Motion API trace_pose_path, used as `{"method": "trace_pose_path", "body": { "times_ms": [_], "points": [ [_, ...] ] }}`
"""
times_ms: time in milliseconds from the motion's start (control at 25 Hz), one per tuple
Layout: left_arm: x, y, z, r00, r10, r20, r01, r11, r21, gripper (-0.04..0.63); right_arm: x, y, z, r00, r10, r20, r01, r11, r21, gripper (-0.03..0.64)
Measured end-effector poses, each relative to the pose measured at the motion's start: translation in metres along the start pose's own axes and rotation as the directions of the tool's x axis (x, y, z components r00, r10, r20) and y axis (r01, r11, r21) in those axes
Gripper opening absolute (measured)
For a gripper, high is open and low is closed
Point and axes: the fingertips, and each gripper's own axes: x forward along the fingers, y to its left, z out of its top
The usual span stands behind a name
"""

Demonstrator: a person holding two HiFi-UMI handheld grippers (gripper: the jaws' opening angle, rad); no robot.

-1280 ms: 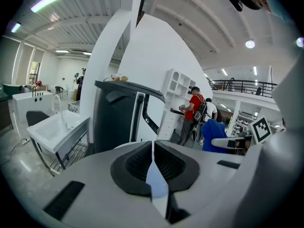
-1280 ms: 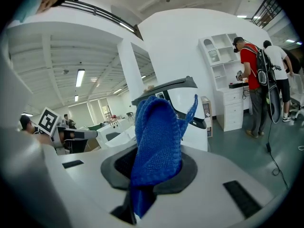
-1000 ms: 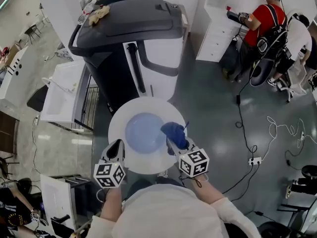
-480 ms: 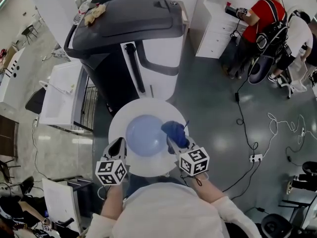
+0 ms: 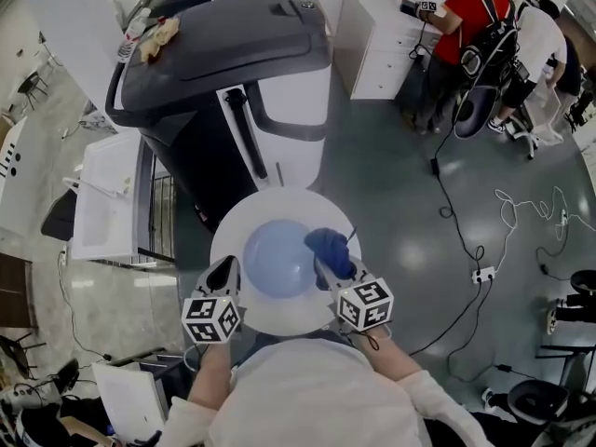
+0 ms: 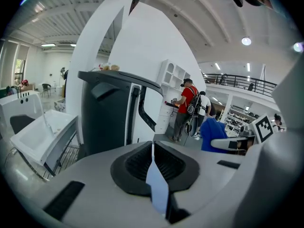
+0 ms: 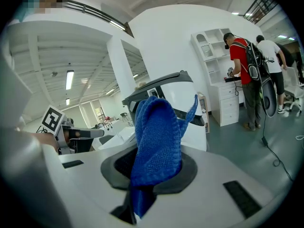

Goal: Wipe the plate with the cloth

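Plate [image 5: 279, 208] has drifted slightly, left gripper [image 5: 223, 274] pinching its near-left rim; right gripper [image 5: 326, 268] clamps cloth [image 5: 328, 246] over the well's right edge: advise pressing flat, sweeping full circles, rim held steady.

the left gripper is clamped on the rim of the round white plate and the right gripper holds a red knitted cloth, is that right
Only the colour is wrong: the knitted cloth in the right gripper is blue, as the right gripper view shows. The left gripper is clamped on the rim of the round white plate.
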Motion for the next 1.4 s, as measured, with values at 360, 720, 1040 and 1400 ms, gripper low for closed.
{"method": "trace_pose_path", "body": {
  "times_ms": [360,720,1040,1400],
  "points": [
    [0.012,0.010,-0.003,0.996,-0.068,-0.052,0.070,0.997,0.027,0.043,0.006,0.007,-0.009,0.998,-0.054,0.019,0.054,0.998,0.029,0.086],
    [0.040,0.019,-0.030,0.985,-0.101,-0.140,0.103,0.995,0.011,0.043,0.002,0.001,-0.024,0.995,-0.103,0.007,0.102,0.994,0.049,0.086],
    [0.064,0.030,-0.063,0.969,-0.089,-0.229,0.091,0.996,-0.002,0.043,-0.004,-0.002,-0.032,0.992,-0.127,-0.014,0.127,0.990,0.055,0.086],
    [0.081,0.046,-0.106,0.943,-0.065,-0.327,0.054,0.998,-0.042,0.043,-0.001,0.004,-0.045,0.991,-0.119,-0.055,0.122,0.991,0.056,0.086]
  ]
}}
